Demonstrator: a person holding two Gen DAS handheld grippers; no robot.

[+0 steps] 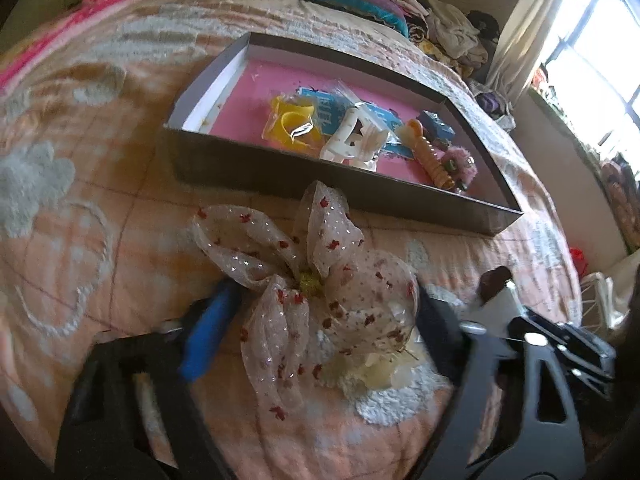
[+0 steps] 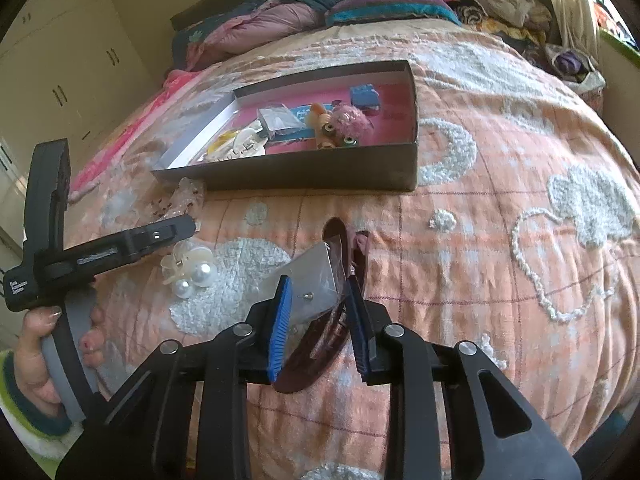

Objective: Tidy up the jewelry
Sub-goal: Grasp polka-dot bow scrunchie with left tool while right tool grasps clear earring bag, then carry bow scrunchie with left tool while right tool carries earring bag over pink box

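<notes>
A dark shallow box (image 1: 248, 168) (image 2: 304, 168) with a pink floor lies on the bed and holds several hair clips and packets. In the left wrist view my left gripper (image 1: 324, 300) is open, its fingers on either side of a sheer sequinned bow (image 1: 304, 264) lying in front of the box. A cream pearl claw clip (image 2: 192, 268) lies under the bow's near side. In the right wrist view my right gripper (image 2: 318, 316) stands around a dark maroon hair clip (image 2: 340, 280) and a clear earring packet (image 2: 316, 280), with the pads touching them.
The peach bedspread (image 2: 500, 240) with white tufted patterns covers the bed. Pillows and blankets (image 2: 320, 12) are piled at the head. A clothes heap (image 1: 452, 28) lies by the window. My left gripper's body (image 2: 80, 256) shows at the left of the right wrist view.
</notes>
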